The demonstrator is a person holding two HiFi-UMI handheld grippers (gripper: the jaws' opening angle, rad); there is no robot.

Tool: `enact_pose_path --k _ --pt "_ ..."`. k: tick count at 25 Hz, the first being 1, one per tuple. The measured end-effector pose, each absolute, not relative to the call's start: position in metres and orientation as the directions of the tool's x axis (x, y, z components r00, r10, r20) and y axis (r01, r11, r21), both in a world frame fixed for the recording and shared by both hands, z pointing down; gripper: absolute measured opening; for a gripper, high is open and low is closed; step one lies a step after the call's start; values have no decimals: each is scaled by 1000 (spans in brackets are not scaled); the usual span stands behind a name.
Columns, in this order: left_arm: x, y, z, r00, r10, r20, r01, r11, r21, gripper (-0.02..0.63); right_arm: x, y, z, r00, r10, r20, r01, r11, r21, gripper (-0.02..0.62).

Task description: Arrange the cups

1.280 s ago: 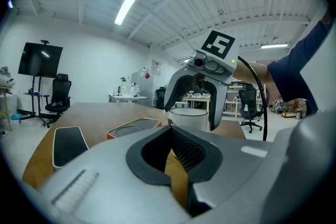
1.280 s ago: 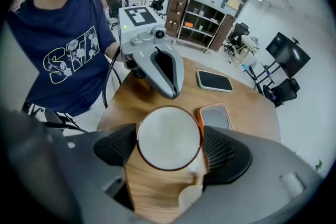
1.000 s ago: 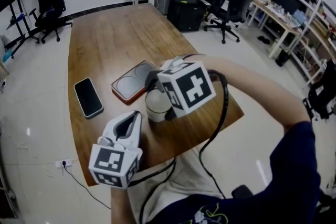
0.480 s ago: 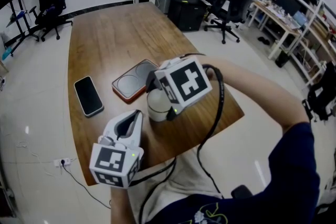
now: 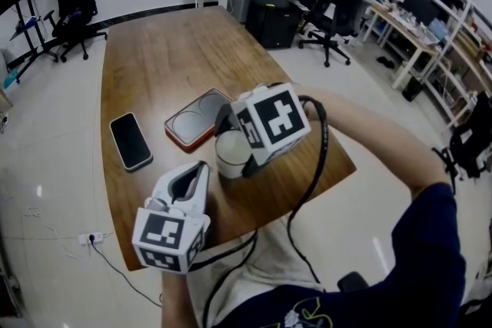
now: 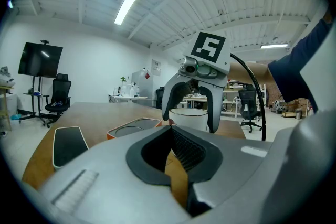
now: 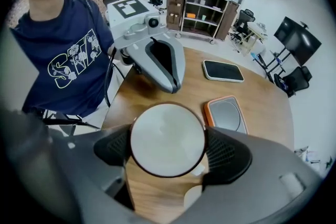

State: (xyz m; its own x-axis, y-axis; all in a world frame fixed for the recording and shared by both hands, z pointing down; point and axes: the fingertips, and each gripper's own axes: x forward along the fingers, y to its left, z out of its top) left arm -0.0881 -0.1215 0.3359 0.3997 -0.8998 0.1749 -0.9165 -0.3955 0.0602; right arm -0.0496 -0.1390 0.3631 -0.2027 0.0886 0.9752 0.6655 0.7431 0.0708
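Observation:
A white cup (image 7: 167,139) with a dark rim stands upright between the pads of my right gripper (image 7: 168,147), which points steeply down and is shut on its sides. In the head view the cup (image 5: 229,150) shows near the table's front edge, partly under the right gripper's marker cube (image 5: 273,121). The left gripper view shows the cup (image 6: 189,117) between the right gripper's fingers (image 6: 173,97); its base is hidden. My left gripper (image 5: 194,171) lies level just in front of the cup, shut with nothing in it. It also shows as the left gripper (image 7: 164,63) in the right gripper view.
An orange tray (image 5: 198,119) with two round grey recesses lies left of the cup on the wooden table (image 5: 177,57). A black phone (image 5: 130,141) lies further left. Office chairs, desks and shelves stand around the table; a cable trails off the right gripper.
The right gripper's marker cube has tilted a little while it keeps hold of the cup. The left gripper, tray and phone have not moved.

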Motion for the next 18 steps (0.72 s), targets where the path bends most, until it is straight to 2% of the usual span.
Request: enact_pose_path --k 9,18 --pt "-86 -122 337 406 -897 178 -914 -400 67 2 -47 -139 362 -160 96 982 732 679 53 396" --pt "-90 -120 338 401 -900 171 -916 -393 83 2 -59 -146 347 -163 76 984 746 663 72 396"
